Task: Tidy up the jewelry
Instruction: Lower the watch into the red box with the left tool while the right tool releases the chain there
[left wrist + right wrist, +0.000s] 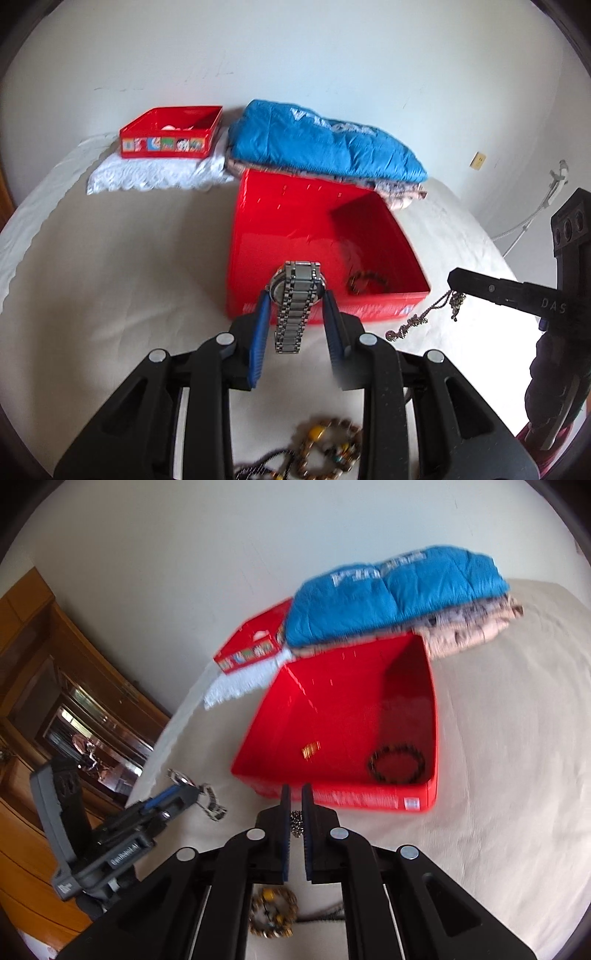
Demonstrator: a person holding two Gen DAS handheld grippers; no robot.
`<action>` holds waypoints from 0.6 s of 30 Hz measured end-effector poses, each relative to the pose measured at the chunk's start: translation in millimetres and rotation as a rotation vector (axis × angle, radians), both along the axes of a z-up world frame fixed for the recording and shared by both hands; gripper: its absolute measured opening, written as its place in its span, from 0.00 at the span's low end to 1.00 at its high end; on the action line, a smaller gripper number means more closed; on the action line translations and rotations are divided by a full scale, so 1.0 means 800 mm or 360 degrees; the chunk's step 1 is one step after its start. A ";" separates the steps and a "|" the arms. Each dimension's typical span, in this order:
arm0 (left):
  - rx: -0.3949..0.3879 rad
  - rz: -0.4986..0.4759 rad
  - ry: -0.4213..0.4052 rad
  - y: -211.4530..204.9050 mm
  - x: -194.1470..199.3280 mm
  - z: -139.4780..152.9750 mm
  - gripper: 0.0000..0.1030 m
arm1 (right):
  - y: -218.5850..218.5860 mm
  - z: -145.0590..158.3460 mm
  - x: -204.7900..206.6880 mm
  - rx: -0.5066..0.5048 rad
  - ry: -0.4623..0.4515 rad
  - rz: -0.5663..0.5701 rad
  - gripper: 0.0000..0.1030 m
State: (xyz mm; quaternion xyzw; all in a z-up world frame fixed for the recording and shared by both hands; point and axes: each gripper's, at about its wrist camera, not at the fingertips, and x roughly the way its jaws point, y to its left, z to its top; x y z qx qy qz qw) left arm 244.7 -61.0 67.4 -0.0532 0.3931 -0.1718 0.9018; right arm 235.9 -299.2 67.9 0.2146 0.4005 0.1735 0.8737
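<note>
My left gripper (297,295) clamps a metal wristwatch (295,295); my right gripper (295,794) pinches a thin chain (424,314) beside the red box's (369,314) front edge.

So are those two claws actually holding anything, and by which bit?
Left gripper clamps the metal watch at its case, band dangling. Right gripper pinches a thin chain by one end.

Left wrist view: open box (295,221) at centre on bed (110,277). Bracelet (364,282) inside box, 4 o'clock corner. Small tin (166,142) on lace cloth (155,175) at 10 o'clock. Folded bedding (325,144) behind box, 12 o'clock. Bead pile (325,446) at 6 o'clock.
</note>
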 end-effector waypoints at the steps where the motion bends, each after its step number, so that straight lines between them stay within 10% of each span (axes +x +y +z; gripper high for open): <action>1: -0.0009 -0.0003 -0.0009 -0.003 0.006 0.004 0.26 | -0.002 0.009 0.008 0.0014 -0.0022 -0.0001 0.05; 7: -0.0044 0.0021 -0.0062 -0.018 0.053 0.014 0.26 | -0.008 0.019 0.059 0.0015 -0.0067 -0.0041 0.05; 18: 0.0008 0.0013 0.0142 -0.036 0.139 -0.064 0.26 | -0.003 -0.075 0.138 -0.0077 0.0133 -0.0047 0.05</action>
